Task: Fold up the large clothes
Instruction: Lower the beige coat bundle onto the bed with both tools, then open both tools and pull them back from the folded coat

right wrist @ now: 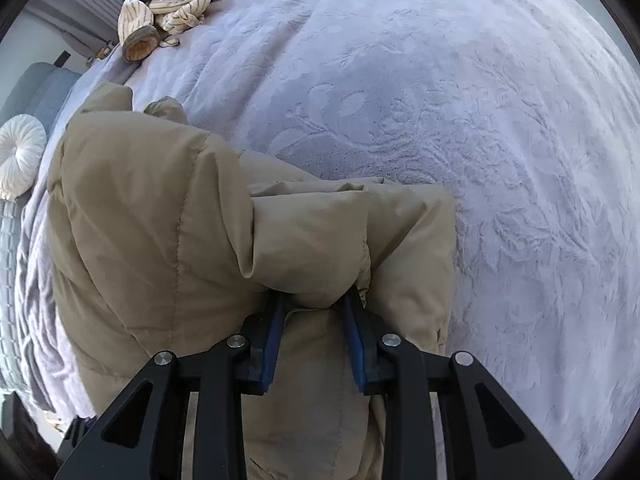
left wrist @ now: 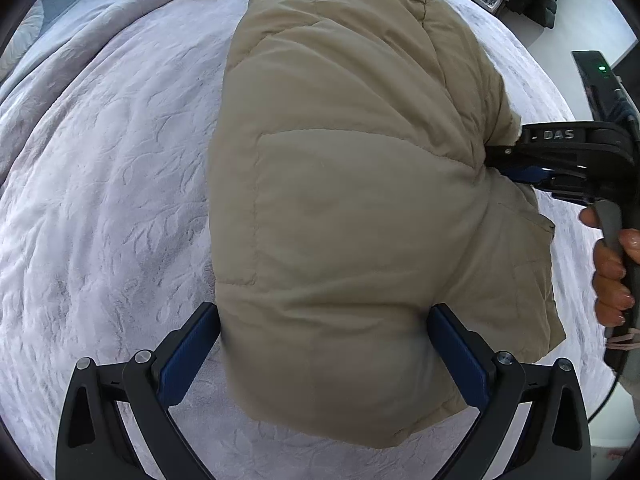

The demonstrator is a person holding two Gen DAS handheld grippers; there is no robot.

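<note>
Pale lilac bedspread [left wrist: 120,160] with an embossed leaf pattern covers the bed, and the tan puffer jacket [left wrist: 340,200] lies on it, partly folded into a thick bundle. My left gripper [left wrist: 324,354] points steeply down with its jaws spread wide around the near end of the bundle; the blue pads [left wrist: 460,356] seem to rest against the fabric at either side, though I can't tell whether they press. My right gripper [right wrist: 314,316] has its jaws narrowed on a bunched fold at the jacket's [right wrist: 160,220] edge, the padding bulging between the blue pads, so it is grasping it. A hand [left wrist: 612,276] holds that gripper's handle in the left wrist view. Striped clothes [right wrist: 168,12] sit heaped at the far edge of the bed.
</note>
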